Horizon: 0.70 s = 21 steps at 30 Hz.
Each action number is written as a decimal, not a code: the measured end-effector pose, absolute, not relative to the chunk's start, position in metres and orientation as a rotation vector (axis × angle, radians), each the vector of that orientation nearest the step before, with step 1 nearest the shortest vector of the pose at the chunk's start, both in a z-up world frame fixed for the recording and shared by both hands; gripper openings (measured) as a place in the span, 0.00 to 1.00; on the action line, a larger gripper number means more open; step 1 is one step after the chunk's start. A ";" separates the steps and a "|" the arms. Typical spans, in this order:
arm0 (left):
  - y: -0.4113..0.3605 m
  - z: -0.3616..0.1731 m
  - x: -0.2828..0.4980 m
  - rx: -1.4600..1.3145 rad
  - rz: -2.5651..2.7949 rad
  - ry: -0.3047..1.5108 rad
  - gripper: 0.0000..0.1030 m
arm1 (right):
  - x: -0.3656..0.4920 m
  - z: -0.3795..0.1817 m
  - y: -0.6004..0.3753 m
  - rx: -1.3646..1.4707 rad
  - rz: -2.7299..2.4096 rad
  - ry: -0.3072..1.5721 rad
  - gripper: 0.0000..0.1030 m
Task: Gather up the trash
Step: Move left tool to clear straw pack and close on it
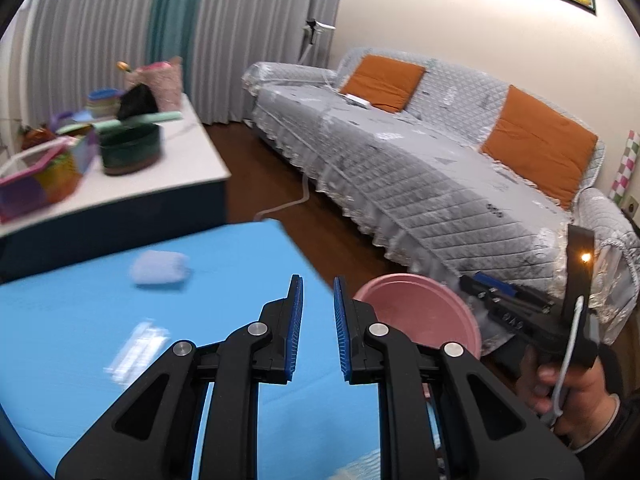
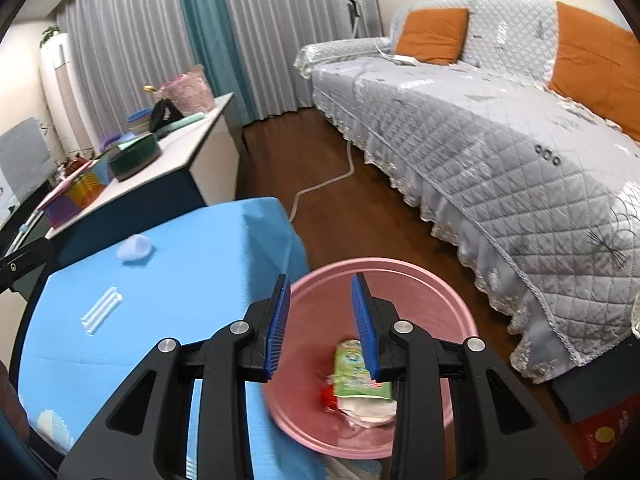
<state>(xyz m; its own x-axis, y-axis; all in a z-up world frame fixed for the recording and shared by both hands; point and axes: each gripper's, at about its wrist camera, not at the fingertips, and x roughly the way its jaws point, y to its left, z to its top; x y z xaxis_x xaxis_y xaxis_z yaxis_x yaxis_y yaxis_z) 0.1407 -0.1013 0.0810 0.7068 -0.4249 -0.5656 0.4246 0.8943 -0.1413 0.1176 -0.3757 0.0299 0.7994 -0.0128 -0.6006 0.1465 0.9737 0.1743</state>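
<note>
- Pink round plastic bin (image 2: pixel 380 280), lower centre in the right wrist view, holds a green wrapper (image 2: pixel 352 376).
- Right gripper (image 2: pixel 322 328) above it: jaws apart, empty.
- Left gripper (image 1: pixel 318 328): narrow gap, empty.
- White crumpled tissue (image 1: pixel 160 270) lies mid-left on the blue tablecloth (image 1: pixel 80 320).

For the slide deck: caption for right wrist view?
Open right gripper above pink bin holding wrappers; two scraps remain on blue table.

Home living room: covered sofa (image 2: pixel 500 128), orange cushions (image 2: pixel 434 36), curtains (image 2: pixel 160 40).
</note>
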 end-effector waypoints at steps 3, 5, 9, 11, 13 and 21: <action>-0.069 0.083 0.143 0.002 -0.419 0.623 0.15 | 0.122 0.035 -0.357 0.209 -0.057 0.622 0.32; -0.051 0.080 0.144 -0.010 -0.379 0.622 0.15 | 0.125 0.037 -0.345 0.201 -0.039 0.611 0.32; -0.012 0.065 0.148 -0.053 -0.297 0.631 0.15 | 0.133 0.039 -0.317 0.192 -0.004 0.589 0.32; 0.003 0.056 0.151 -0.062 -0.259 0.643 0.15 | 0.137 0.038 -0.304 0.196 0.018 0.588 0.31; 0.014 0.047 0.155 -0.063 -0.223 0.656 0.15 | 0.142 0.037 -0.291 0.182 0.030 0.588 0.31; 0.048 0.007 0.172 -0.058 -0.130 0.727 0.15 | 0.160 0.033 -0.242 0.150 0.129 0.594 0.29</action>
